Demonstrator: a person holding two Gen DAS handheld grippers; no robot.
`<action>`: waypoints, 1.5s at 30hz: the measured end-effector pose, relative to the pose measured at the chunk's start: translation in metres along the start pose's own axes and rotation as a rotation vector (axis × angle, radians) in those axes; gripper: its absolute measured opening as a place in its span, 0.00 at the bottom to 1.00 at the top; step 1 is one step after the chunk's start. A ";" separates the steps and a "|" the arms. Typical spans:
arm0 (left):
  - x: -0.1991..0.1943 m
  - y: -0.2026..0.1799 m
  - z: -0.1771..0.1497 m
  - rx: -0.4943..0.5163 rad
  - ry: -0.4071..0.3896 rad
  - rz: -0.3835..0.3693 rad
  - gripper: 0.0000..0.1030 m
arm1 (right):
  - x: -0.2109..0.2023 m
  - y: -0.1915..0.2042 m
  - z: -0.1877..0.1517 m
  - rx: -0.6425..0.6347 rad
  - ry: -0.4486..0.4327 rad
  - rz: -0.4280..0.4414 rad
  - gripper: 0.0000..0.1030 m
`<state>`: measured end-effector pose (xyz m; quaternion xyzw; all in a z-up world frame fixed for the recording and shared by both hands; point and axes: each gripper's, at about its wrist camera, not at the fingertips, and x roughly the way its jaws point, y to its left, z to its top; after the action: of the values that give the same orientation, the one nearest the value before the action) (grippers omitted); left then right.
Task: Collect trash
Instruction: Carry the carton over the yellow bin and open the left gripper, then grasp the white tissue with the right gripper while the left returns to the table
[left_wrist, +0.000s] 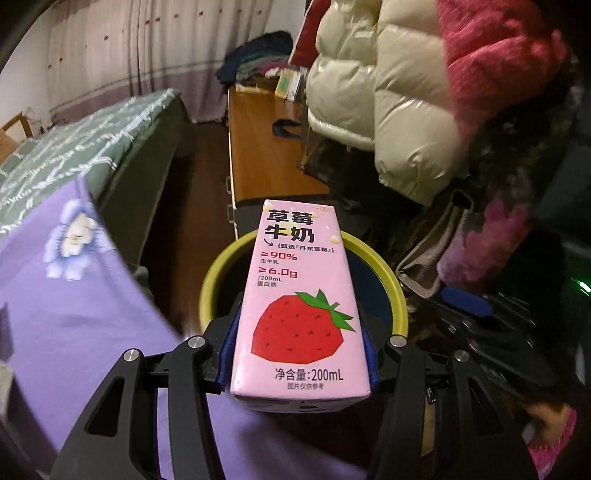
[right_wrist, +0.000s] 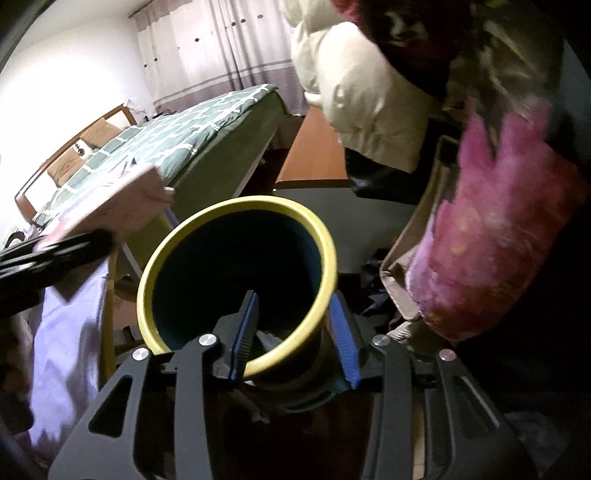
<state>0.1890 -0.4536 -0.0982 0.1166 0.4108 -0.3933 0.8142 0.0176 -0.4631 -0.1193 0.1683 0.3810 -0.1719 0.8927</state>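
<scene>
A: Where is the milk carton right now?

B: Clamped between the left gripper's blue fingers, strawberry face up, its far end reaching over the yellow rim of the bin. From the right wrist view it shows as a blurred pink box up to the left of the bin's mouth, so I judge it is near the opening but not squarely above it.

A: And the right gripper?

B: It straddles the bin's rim: one finger inside, the other outside against the wall. It looks closed on the rim, steadying the bin.

A: So the step is the drop?

B: I think so. To do it well, bring the carton further over the dark middle of the opening before letting go, and tip its far end downward so it slides in lengthwise rather than landing across the rim. Keep the right hold firm so the bin does not tip.

A: Anything close by to mind?

B: A purple cloth lies just left of the bin, and coats hang to the right. The bed stands well behind.
</scene>
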 end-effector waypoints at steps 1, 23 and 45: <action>0.007 0.000 0.001 -0.004 0.008 0.001 0.50 | 0.000 -0.001 0.000 0.002 0.000 -0.002 0.39; -0.200 0.100 -0.073 -0.181 -0.288 0.262 0.89 | 0.003 0.101 0.001 -0.164 0.015 0.165 0.41; -0.285 0.302 -0.265 -0.556 -0.226 0.746 0.89 | -0.034 0.345 0.004 -0.513 -0.018 0.490 0.42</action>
<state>0.1580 0.0380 -0.0901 -0.0099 0.3394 0.0404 0.9397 0.1484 -0.1534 -0.0326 0.0235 0.3522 0.1471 0.9240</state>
